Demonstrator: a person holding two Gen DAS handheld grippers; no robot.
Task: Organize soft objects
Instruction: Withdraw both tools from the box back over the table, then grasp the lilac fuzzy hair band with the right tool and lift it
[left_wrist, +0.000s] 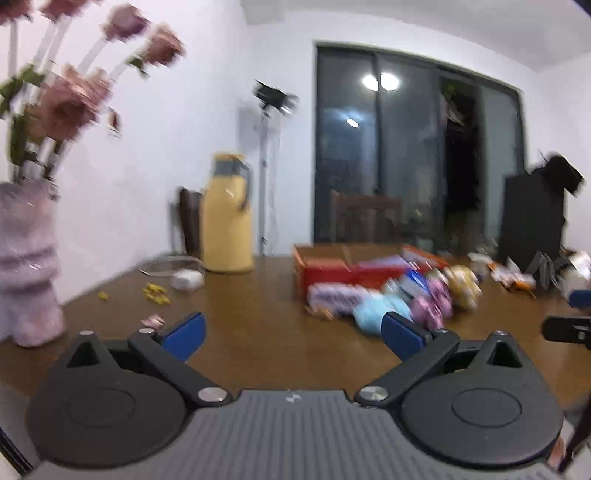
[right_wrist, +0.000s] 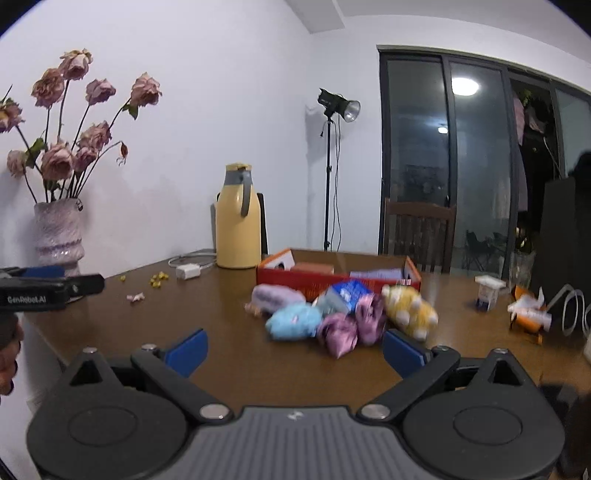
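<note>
Several soft toys lie in a heap on the brown table in front of a red cardboard box (right_wrist: 295, 282): a light blue one (right_wrist: 293, 321), a lilac one (right_wrist: 275, 297), two pink-purple ones (right_wrist: 338, 332), a yellow one (right_wrist: 410, 312) and a blue packet (right_wrist: 347, 291). In the left wrist view the heap is blurred; the light blue toy (left_wrist: 373, 312) and the box (left_wrist: 325, 269) show. My left gripper (left_wrist: 293, 334) is open and empty, short of the heap. My right gripper (right_wrist: 295, 350) is open and empty, just before the toys.
A yellow thermos jug (right_wrist: 238, 229), a white charger with cable (right_wrist: 188, 271) and yellow crumbs (right_wrist: 159, 278) sit at the back left. A vase of dried roses (right_wrist: 59, 240) stands at the left edge. Small packets and cables (right_wrist: 528, 314) lie at the right. A chair (right_wrist: 419, 230) stands behind the table.
</note>
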